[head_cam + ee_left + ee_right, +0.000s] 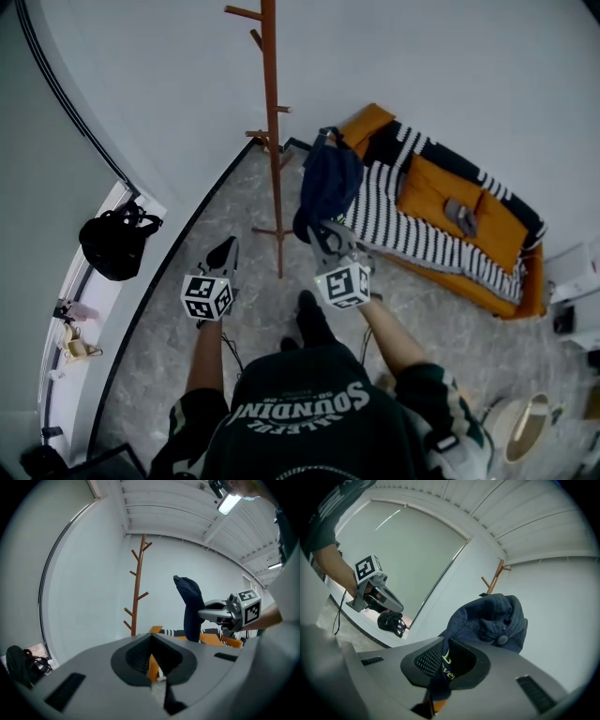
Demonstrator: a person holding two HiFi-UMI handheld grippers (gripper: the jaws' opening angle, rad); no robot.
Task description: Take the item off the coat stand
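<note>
A dark blue cap (328, 183) hangs in the air by its brim from my right gripper (324, 231), which is shut on it. The cap is off the wooden coat stand (272, 141) and a little to its right, in front of the sofa. In the right gripper view the brim (443, 665) is pinched between the jaws and the crown (494, 620) bulges beyond them. The stand's pegs (137, 602) are bare. My left gripper (225, 251) is held low to the left of the stand's foot, its jaws together with nothing in them (154, 670).
An orange sofa (511, 291) with a black-and-white striped blanket (394, 225) stands to the right of the stand. A black bag (114, 242) sits on the window sill at the left. A round white container (520, 427) is at the lower right. The floor is grey marbled tile.
</note>
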